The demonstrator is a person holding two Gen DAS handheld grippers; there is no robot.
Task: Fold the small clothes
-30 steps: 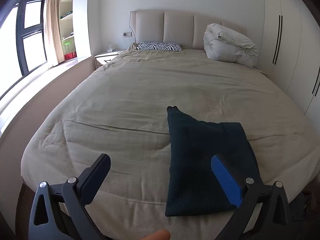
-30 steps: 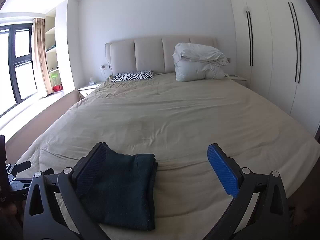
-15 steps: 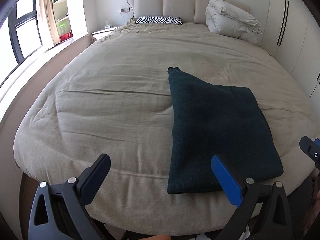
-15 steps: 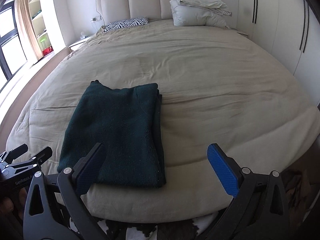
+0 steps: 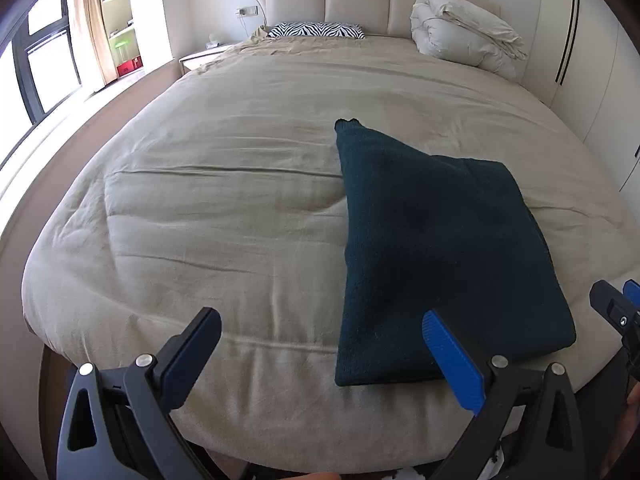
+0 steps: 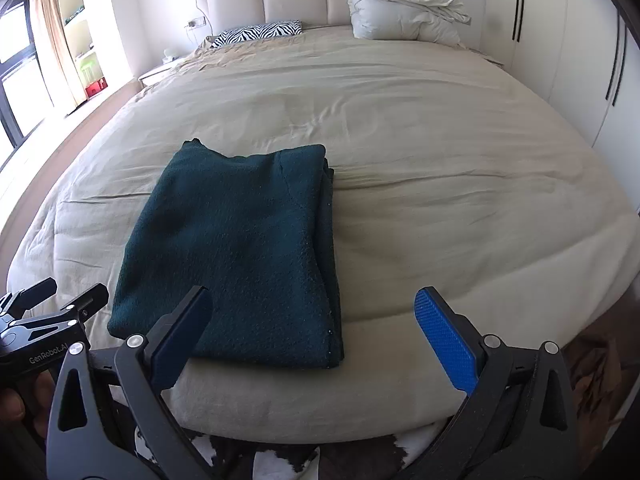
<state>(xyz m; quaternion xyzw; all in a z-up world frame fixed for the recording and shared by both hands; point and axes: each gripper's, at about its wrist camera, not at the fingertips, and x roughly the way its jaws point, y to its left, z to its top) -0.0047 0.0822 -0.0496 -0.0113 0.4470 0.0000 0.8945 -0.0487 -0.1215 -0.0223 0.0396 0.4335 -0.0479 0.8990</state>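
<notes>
Folded dark green cloth [image 6: 236,252] lies flat near the bed's [image 6: 440,200] foot edge. Left hand-held gripper [image 5: 320,354] and right hand-held gripper [image 6: 316,330] both spread wide, holding nothing.

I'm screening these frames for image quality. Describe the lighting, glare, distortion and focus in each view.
Left wrist view: window blown out white at left, strong fisheye bowing of the bed, dark green garment underexposed with little texture, focus sharp. Right wrist view: softer daylight, garment knit visible, same barrel distortion, dark vignette in the corners, no motion blur.
</notes>
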